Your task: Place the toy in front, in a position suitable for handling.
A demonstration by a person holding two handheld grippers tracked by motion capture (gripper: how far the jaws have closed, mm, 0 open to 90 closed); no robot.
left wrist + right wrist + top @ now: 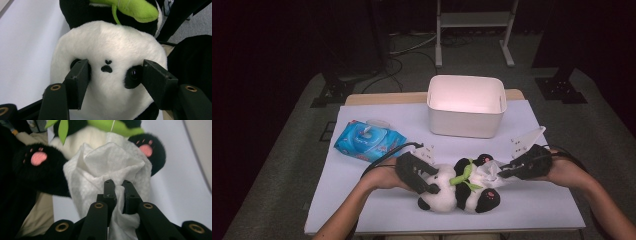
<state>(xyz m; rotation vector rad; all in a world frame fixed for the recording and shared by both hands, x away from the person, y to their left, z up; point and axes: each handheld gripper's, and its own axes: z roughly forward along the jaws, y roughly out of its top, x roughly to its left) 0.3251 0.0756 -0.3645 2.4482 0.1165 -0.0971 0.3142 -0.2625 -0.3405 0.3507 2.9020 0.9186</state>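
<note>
With the left gripper [428, 184] clamped on the head of the black-and-white plush panda [460, 189] lying on the white table [362, 200], the right gripper [507, 172] pinched a crumpled white wipe [110, 167] against its belly; thin wipe looked liable to slip or tear.

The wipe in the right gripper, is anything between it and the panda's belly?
Nothing visible. The right gripper is shut on the white wipe, which lies bunched against the plush panda between its two black paws. The left gripper clamps the panda's head, off to the other side.
</note>
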